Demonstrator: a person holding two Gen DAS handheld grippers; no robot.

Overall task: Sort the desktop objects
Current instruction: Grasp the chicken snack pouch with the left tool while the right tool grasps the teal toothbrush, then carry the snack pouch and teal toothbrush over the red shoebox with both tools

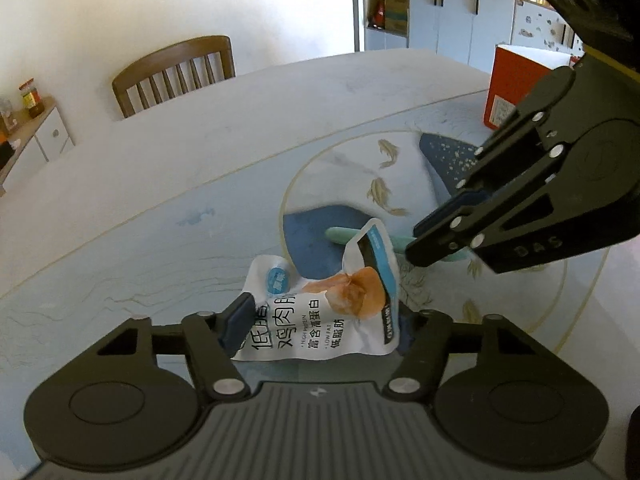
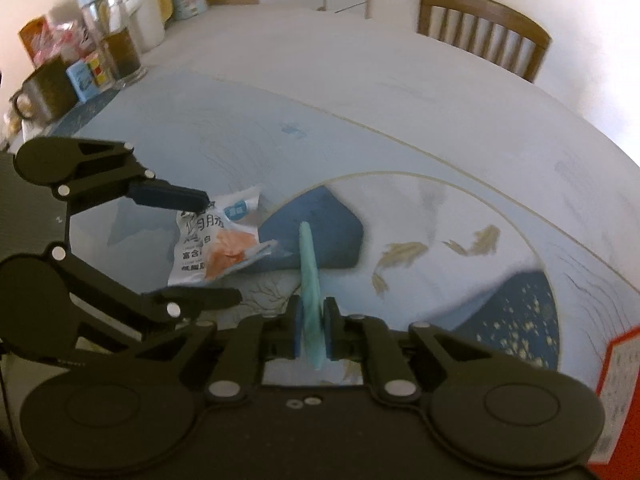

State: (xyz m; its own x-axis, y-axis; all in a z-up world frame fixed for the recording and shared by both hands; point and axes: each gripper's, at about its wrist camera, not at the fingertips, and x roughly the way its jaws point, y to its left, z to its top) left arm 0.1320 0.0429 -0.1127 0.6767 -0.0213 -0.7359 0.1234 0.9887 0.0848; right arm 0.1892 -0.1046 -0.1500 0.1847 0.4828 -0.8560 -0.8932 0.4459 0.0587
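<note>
While right gripper (image 2: 316, 334) clamps stick (image 2: 309, 276), pouch (image 1: 320, 312) between left gripper (image 1: 320, 320).

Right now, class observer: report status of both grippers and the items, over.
Left gripper open around the snack packet. Right gripper shut on the teal stick. Red box stands apart at table's edge; nothing blocking.
</note>
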